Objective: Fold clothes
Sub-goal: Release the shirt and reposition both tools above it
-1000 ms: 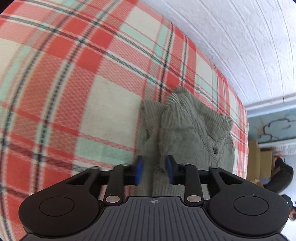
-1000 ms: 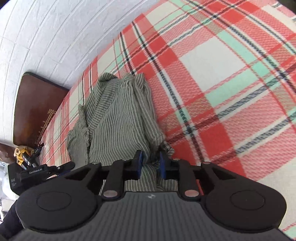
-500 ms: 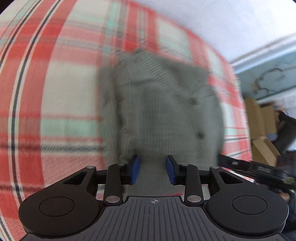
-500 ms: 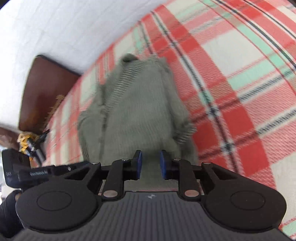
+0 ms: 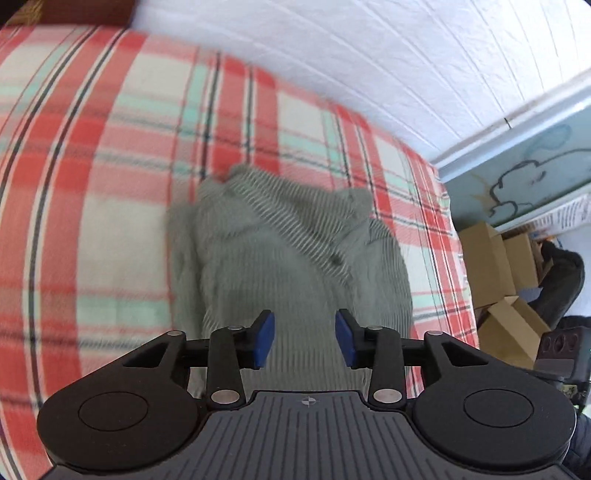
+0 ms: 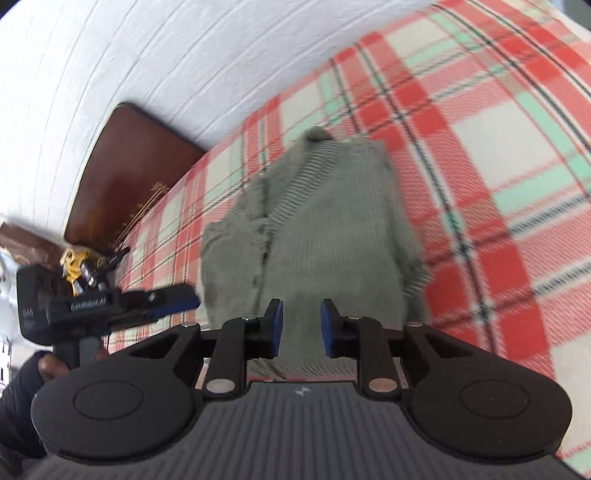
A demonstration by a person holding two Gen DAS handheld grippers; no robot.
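One blurred, seemingly folded green shirt (image 5: pixel 295 251) on plaid blanket (image 5: pixel 92 184); left tool (image 5: pixel 304 339) and right tool (image 6: pixel 298 328) both wide, empty.

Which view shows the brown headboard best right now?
The right wrist view: the brown headboard stands nearly whole against the white wall, beyond the green garment. The left wrist view catches only a dark sliver of it at the top edge.
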